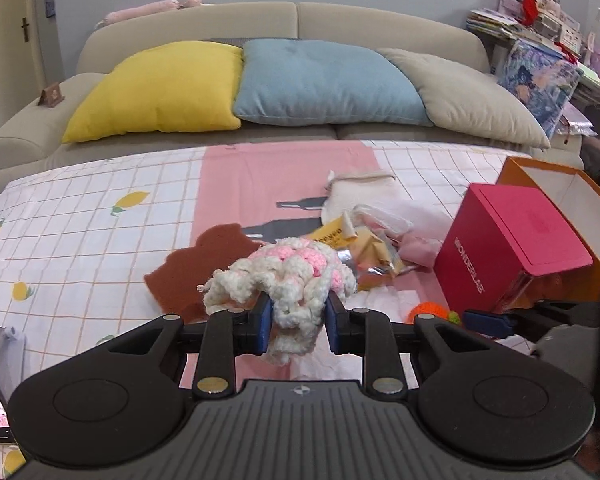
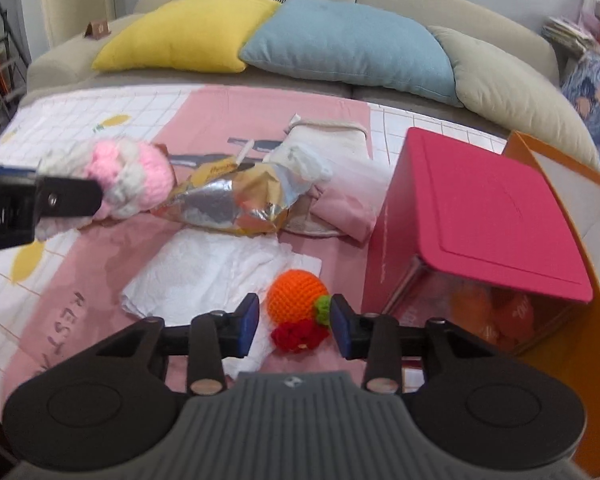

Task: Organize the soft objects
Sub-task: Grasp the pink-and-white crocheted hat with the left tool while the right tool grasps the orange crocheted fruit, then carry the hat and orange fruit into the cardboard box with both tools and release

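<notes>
The left gripper (image 1: 298,322) is clamped on a pink-and-white crochet piece (image 1: 288,280), its blue pads pressing in on the yarn from both sides. The bulk of it flops over the fingertips, so the hold is low on the piece, probably to lift it clear of the clutter. From the right wrist view it hangs at about 9 o'clock, above the cloth rather than resting on it.

The right gripper (image 2: 294,322) stands wide open, jaws on either side of an orange crochet fruit (image 2: 296,294) with a green stalk and a red crochet bit (image 2: 298,334) just beneath it. Neither pad seems to press the fruit yet. That straddle looks like a lineup for a pinch across the fruit's middle.

The fruit lies at the edge of a white towel (image 2: 204,272), spread at 11 o'clock from the right gripper. At 3 o'clock stands a pink box (image 2: 484,216), set inside an orange box (image 2: 556,168), perhaps the bin for sorted items, though I cannot tell.

Further out, at 12 o'clock, lie a crumpled foil bag (image 2: 236,200), a folded pink cloth (image 2: 340,208) and a cream pouch (image 2: 324,136), heaped together and touching. A brown mat (image 1: 204,264) lies at 11 o'clock from the left gripper.

Beyond the cloth-covered surface, three pillows (image 1: 324,80) lean on the sofa.
</notes>
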`<state>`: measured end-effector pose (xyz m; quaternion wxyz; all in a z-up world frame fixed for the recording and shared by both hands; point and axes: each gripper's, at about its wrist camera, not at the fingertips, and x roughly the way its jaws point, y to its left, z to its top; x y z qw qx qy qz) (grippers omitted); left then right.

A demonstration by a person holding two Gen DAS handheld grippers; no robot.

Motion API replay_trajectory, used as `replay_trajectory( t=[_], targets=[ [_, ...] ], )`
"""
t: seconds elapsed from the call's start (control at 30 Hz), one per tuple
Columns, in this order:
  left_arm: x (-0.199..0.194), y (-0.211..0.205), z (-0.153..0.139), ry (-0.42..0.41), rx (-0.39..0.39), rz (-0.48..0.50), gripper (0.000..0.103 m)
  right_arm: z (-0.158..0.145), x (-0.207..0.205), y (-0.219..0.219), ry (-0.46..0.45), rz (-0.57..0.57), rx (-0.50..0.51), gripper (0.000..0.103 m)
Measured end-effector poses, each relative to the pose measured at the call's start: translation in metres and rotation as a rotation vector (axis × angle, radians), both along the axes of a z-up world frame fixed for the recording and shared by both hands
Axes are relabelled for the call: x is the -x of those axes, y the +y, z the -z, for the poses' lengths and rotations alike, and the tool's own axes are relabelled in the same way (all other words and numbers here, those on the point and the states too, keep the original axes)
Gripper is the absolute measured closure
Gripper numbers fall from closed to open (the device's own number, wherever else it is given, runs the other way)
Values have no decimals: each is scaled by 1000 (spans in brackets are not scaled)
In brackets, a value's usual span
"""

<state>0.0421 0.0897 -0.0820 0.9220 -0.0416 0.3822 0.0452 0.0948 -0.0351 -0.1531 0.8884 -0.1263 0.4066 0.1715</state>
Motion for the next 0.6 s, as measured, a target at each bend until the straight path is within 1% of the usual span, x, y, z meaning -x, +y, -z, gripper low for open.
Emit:
replay_trajectory(
  t=[0.1, 0.2, 0.27, 0.37, 0.4, 0.47, 0.5, 0.6],
  targets=[
    [1, -5, 4, 6, 1, 18, 73, 7, 0, 7, -15, 9, 40, 55],
    [1, -6, 9, 28, 0, 22, 73, 12, -1, 11, -20, 38, 45, 53],
    [2, -6, 13, 45, 1, 21, 73, 15, -3, 11, -13, 57, 40, 50],
    [3, -6, 15, 53, 3, 21, 73, 23, -4, 13, -6, 70, 61, 50],
    [3, -7, 14, 52, 2, 24, 73, 25, -5, 14, -1, 75, 66, 52],
    [3, -9, 14, 51, 2, 32, 73, 30, -7, 12, 16, 79, 59, 64],
    [4, -9, 14, 52, -1, 35, 73, 32, -9, 9, 28, 81, 54, 67],
    [5, -10, 14, 54, -6, 37, 73, 30, -10, 2, 35, 72, 31, 69]
  ],
)
